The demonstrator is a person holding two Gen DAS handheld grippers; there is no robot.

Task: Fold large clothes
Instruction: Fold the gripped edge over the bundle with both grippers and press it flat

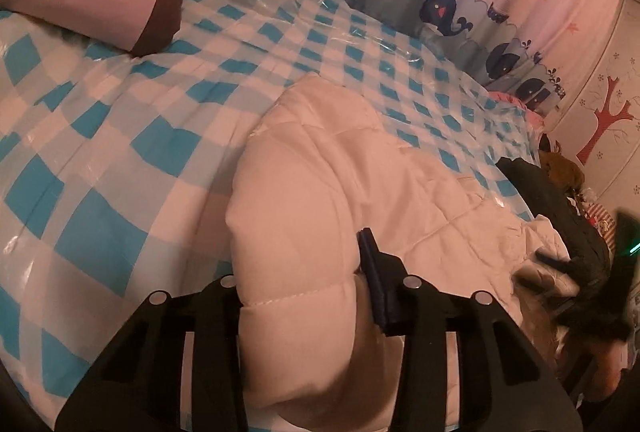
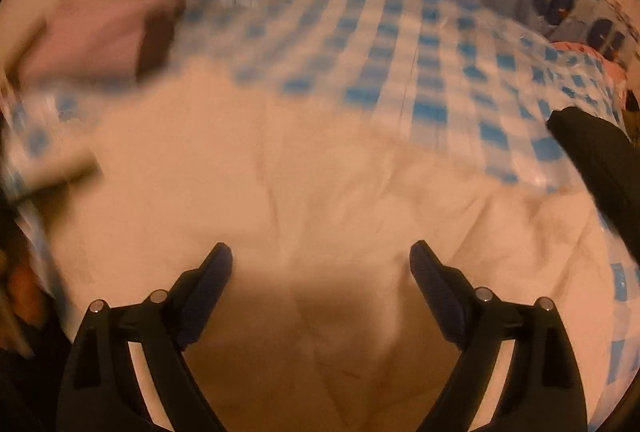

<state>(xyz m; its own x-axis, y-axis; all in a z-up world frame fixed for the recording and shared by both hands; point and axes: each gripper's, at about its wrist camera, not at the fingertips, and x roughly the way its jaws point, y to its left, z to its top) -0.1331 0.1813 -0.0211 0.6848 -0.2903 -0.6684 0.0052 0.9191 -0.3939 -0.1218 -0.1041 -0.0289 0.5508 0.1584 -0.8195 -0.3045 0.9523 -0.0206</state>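
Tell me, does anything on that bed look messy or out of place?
Nothing looks damaged or spilled. The white puffy coat lies bunched rather than flat, one thick fold pinched in the left tongs. A dark garment hangs off the far edge of the checkered bed cover. The right tongs are open above the coat.

L hand-held gripper (image 1: 304,296) clamped on a puffy fold of the white jacket (image 1: 320,160). R hand-held gripper (image 2: 321,264) above the jacket, jaws wide apart, nothing held.
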